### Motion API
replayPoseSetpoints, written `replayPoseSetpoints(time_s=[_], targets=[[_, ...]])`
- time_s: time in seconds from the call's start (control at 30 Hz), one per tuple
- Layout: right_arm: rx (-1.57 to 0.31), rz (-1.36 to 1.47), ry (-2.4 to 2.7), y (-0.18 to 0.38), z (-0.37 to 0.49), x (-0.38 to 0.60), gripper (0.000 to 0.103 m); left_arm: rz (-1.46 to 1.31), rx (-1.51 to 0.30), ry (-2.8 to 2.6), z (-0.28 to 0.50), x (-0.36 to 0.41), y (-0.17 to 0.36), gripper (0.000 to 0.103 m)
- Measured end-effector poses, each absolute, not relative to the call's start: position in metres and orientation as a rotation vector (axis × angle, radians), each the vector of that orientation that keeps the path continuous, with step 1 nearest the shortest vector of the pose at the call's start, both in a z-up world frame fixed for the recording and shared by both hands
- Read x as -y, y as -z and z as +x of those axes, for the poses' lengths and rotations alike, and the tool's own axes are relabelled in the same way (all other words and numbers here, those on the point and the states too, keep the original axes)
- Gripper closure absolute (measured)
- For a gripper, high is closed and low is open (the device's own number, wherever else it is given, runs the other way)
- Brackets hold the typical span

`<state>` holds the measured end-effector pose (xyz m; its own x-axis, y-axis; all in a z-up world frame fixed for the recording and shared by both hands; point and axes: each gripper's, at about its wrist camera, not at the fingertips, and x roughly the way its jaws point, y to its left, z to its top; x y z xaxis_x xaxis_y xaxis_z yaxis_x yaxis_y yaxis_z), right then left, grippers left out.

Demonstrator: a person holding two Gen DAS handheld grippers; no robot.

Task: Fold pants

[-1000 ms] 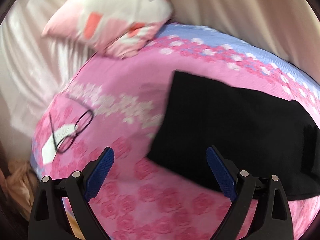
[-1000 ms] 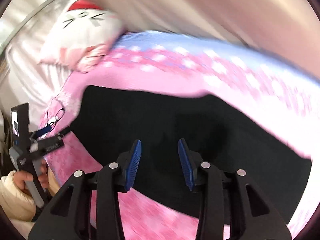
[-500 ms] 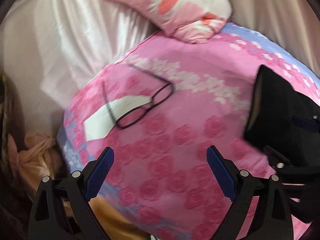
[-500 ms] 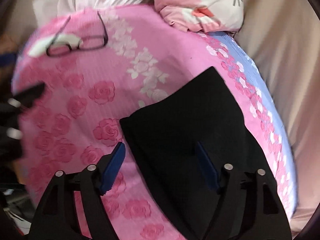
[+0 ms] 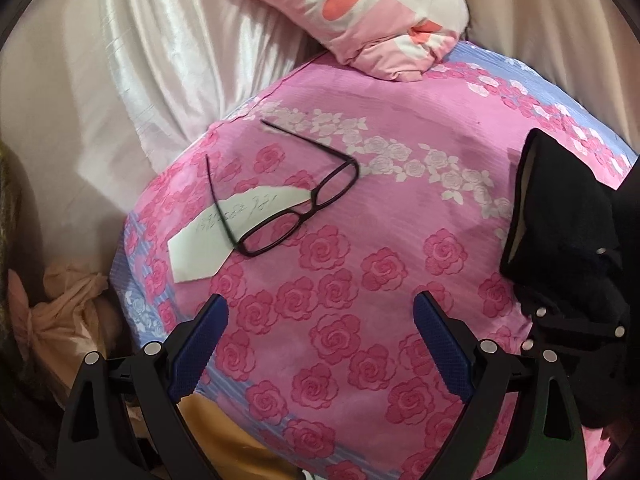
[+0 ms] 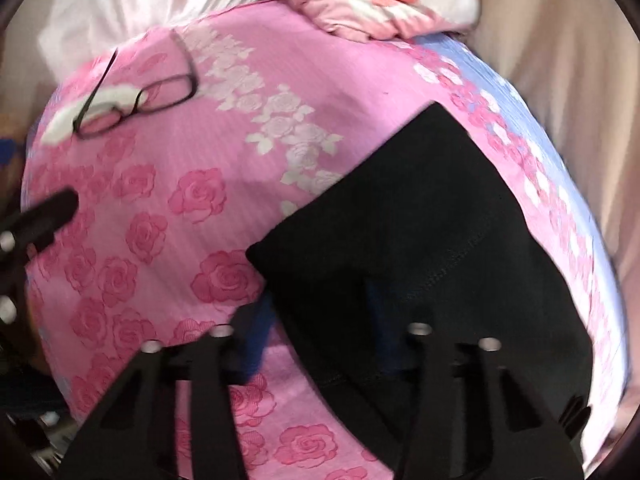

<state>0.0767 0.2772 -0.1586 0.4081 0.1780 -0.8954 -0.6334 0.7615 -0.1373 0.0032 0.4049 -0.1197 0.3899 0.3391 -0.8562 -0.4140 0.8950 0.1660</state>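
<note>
**GRIPPING THE NEAR CORNER FOR THE NEXT FOLD**

Right gripper [image 6: 316,328]: just closing astride near corner of black pants [image 6: 420,220], folded flat on bedspread [image 5: 360,280]; bite too blurred to confirm.
Left gripper [image 5: 320,344]: released, empty.
Next: confirm grip, lift, carry corner across.
Count: two grippers, one pants, one glasses [image 5: 288,216], one paper slip [image 5: 200,252], one pillow [image 5: 360,20].

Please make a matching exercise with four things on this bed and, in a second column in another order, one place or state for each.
1. glasses
2. pants
3. pillow
4. left gripper

a. at the far edge of the bedspread
b. black, folded, on the bedspread
c. open above the roses
d. lying partly on a white paper

Pairs: 1-d, 2-b, 3-a, 4-c
</note>
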Motion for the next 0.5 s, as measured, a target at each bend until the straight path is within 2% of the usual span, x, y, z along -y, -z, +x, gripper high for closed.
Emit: replayPoseSetpoints(time_s=[0.07, 0.1, 0.33, 0.5], targets=[[-1.074, -0.380, -0.532, 0.152, 0.088, -0.261, 0.088, -0.053, -1.070, -0.469, 0.007, -0.399, 0.118, 0.011], [-1.096, -0.307, -0.532, 0.147, 0.094, -0.252, 0.089, -0.042, -1.070, -0.460, 0.009, -0.395, 0.116, 0.011], [-1.130, 0.198, -0.544, 0.102, 0.111, -0.157, 0.090, 0.064, -1.056, -0.341, 0.029, -0.336, 0.095, 0.011], [-1.072, 0.438, -0.478, 0.076, 0.110, -0.063, 0.090, 0.173, -1.015, -0.182, 0.052, -0.251, 0.075, 0.011]])
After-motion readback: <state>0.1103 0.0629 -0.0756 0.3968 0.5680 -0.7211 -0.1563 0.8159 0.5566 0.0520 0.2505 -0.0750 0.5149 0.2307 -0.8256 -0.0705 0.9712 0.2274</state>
